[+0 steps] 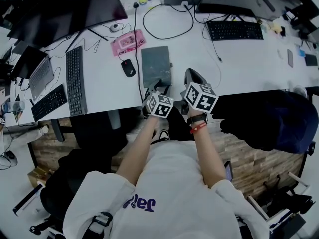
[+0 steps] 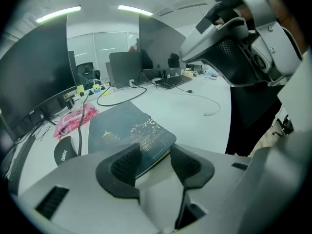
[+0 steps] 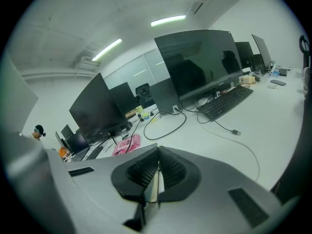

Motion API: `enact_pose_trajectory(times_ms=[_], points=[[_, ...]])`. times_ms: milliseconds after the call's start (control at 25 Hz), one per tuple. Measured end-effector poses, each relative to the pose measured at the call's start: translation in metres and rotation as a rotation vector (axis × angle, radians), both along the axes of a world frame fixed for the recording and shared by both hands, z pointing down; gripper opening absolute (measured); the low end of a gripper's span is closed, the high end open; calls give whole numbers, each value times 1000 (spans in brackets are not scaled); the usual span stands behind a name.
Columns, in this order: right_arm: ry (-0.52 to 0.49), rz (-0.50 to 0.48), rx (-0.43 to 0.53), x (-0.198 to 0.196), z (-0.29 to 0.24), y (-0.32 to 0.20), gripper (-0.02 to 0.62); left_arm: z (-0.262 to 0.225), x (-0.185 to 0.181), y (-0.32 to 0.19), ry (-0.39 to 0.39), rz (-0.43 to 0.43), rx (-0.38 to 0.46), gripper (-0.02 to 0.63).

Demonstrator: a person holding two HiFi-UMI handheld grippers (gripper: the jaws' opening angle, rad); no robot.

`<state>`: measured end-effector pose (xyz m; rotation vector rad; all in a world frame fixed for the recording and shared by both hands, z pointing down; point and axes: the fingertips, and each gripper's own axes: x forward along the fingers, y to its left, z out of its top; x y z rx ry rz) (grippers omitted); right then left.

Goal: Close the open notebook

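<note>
The notebook (image 1: 155, 64) lies flat on the white counter (image 1: 239, 63), straight ahead of the person, with its long axis running away from them and a short edge nearest. Its dark decorated cover faces up and no pages show, so it looks shut rather than open (the far edge is too small to check).

The left gripper (image 1: 153, 87) is the nearer one and sits right at that near short edge, pointing along the long axis. In the left gripper view its jaws (image 2: 155, 155) stand well apart, with the notebook's (image 2: 127, 130) near corner reaching into the gap between them. Whether either pad touches the cover cannot be told.

The right gripper (image 1: 191, 75) is just beside the near right corner, off the cover and over bare counter. Its jaws (image 3: 157, 167) are pressed together, with only a thin pale sliver between the pads, which I cannot identify.

Any further press or tidy would fall to the left gripper, moving forward along the cover.
</note>
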<state>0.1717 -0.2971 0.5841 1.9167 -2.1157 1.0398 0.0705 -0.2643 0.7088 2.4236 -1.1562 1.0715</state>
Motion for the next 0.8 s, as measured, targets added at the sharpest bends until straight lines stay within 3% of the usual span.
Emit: enact_pose_trajectory(times_ms=[360, 600, 800], points=[[-7, -40, -5, -2, -4, 8, 5, 0, 4, 4, -14, 35, -75, 221], [20, -58, 67, -8, -22, 17, 5, -6, 6, 10, 125, 2, -151, 244], [34, -68, 106, -16, -39, 29, 5, -30, -7, 14, 201, -42, -122, 244]])
